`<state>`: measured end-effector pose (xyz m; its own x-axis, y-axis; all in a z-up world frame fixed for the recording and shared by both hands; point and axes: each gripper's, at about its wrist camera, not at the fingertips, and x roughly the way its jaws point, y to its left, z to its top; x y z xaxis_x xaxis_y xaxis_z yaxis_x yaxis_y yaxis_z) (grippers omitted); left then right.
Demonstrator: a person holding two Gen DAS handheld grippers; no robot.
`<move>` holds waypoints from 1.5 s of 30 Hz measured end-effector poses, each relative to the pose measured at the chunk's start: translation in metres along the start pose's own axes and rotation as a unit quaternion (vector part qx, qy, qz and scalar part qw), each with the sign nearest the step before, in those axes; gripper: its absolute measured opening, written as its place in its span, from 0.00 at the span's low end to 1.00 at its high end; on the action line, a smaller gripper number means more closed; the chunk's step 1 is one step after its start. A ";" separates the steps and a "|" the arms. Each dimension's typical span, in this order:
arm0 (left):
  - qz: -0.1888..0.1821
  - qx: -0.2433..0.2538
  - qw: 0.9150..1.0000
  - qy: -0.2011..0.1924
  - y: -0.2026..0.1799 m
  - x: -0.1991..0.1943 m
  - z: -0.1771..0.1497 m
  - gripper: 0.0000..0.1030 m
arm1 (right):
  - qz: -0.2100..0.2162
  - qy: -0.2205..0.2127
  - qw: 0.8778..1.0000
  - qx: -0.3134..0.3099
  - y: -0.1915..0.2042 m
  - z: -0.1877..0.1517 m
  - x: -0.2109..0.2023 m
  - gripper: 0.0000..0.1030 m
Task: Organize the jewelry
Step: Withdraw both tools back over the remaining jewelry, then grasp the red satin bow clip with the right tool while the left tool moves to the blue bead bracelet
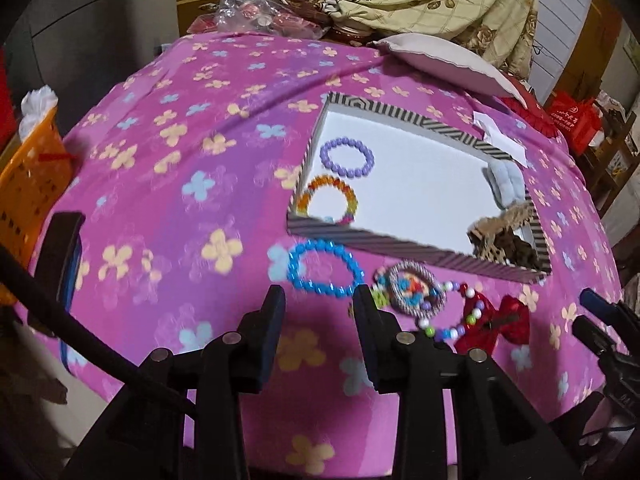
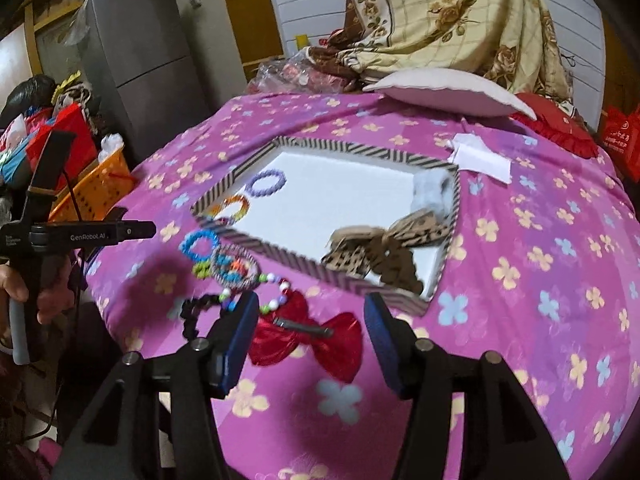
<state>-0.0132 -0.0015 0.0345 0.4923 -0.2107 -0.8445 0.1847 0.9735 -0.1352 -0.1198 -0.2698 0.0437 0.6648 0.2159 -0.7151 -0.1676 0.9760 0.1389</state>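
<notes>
Spread wide, the right gripper (image 2: 310,332) straddles the red bow (image 2: 308,340) lying near the striped tray (image 2: 256,238). Left gripper (image 1: 318,312), also spread, faces the blue bracelet (image 1: 324,268). Best to lower squarely, then pinch the bow's centre clip.

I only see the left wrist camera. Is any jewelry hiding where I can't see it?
Observer: Yes. A black bead bracelet lies on the purple flowered cloth, outside the striped tray.
Operator: What's the right gripper doing?
Observer: The right gripper is open, and the red bow lies between its fingers.
Operator: What's that brown thing in the tray?
Observer: A leopard-print bow, in the tray's near right corner.
</notes>
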 end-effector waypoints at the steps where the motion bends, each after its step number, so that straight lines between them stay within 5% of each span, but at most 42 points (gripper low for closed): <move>1: 0.001 0.000 1.000 0.000 -0.001 0.000 -0.003 0.38 | 0.001 0.004 1.000 -0.004 0.002 -0.002 0.001 0.56; 14: 0.026 0.022 0.999 -0.013 -0.011 -0.006 -0.017 0.38 | 0.004 0.074 0.992 -0.101 0.019 -0.017 0.029 0.56; 31: 0.033 0.021 0.999 -0.012 -0.009 -0.002 -0.016 0.38 | 0.008 0.097 0.984 -0.148 0.022 -0.017 0.043 0.62; 45: -0.013 -0.040 0.998 0.044 0.028 0.025 -0.017 0.38 | 0.028 0.142 0.944 -0.297 0.030 -0.007 0.078 0.68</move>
<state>-0.0101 0.0224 0.0013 0.4115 -0.2301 -0.8819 0.1261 0.9727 -0.1949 -0.0781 -0.2237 -0.0126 0.4356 0.1689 -0.8841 -0.6311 0.7577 -0.1662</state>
